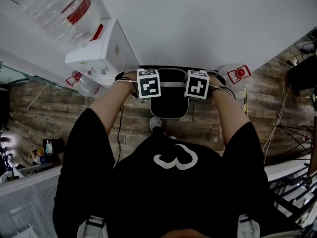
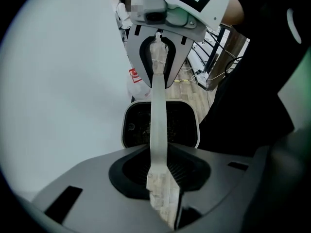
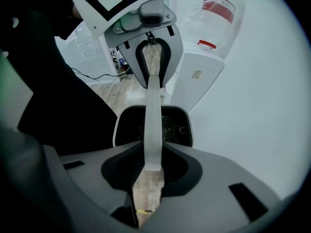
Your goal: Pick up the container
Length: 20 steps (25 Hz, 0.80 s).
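A container (image 1: 169, 105) with a black inside and a pale rim hangs above the wooden floor, close to the white wall. A white strap handle (image 1: 172, 84) spans its top. My left gripper (image 1: 148, 85) and right gripper (image 1: 197, 85) sit side by side on that handle, both pointing down. In the left gripper view the handle (image 2: 158, 115) runs out of my left gripper (image 2: 163, 176), shut on it, across to the right gripper (image 2: 158, 52), with the container (image 2: 160, 126) below. The right gripper view mirrors this: right gripper (image 3: 150, 171) shut on the handle (image 3: 152, 120), container (image 3: 154, 125) underneath.
A white water dispenser (image 1: 101, 46) with a clear bottle (image 1: 62, 11) stands at the wall to the left. A red-tagged object (image 1: 239, 74) sits right of the container. Cables (image 1: 280, 118) and a metal frame lie at the right. My shoe (image 1: 155, 123) is just behind the container.
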Tool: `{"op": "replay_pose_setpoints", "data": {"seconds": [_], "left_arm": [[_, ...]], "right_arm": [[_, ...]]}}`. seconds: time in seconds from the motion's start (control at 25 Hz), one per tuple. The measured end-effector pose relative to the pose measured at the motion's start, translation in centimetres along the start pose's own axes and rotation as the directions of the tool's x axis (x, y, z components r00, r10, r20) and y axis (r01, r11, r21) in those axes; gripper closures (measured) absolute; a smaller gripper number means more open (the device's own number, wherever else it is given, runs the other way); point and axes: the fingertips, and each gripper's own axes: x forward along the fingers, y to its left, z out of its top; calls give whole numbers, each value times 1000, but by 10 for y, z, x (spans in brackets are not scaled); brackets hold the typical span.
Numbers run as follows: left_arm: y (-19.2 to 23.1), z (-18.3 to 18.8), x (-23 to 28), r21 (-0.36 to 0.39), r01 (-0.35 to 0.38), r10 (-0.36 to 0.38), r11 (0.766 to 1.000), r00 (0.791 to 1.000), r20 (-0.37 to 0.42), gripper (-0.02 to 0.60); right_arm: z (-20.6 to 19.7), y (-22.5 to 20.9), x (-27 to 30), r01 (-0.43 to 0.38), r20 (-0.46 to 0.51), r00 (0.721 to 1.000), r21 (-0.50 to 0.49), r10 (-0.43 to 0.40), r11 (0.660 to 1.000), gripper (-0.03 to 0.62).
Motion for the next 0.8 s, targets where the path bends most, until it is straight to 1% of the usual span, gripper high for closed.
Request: {"op": "replay_pose_setpoints", "data": {"seconds": [0.12, 0.24, 0.36, 0.56, 0.8], "left_arm": [[-2, 7, -19, 13, 1, -1, 1000, 1000, 6, 482], [-2, 13, -36, 23, -7, 7, 1000, 1000, 0, 482], [-4, 21, -48, 24, -13, 13, 1000, 1000, 0, 482], [-12, 27, -52, 26, -8, 8, 1000, 1000, -6, 482], [-22, 33, -50, 24, 2, -3, 1000, 1000, 15, 482]], "right_arm": [[1, 2, -17, 6, 6, 1000, 17, -6, 1000, 500], [1, 4, -33, 4, 28, 1000, 54, -6, 999, 500], [-3, 8, -48, 6, 25, 1000, 68, -8, 998, 500], [-7, 17, -53, -12, 32, 999, 66, 10, 998, 500], [-12, 28, -53, -14, 20, 1000, 47, 13, 999, 500]]}}
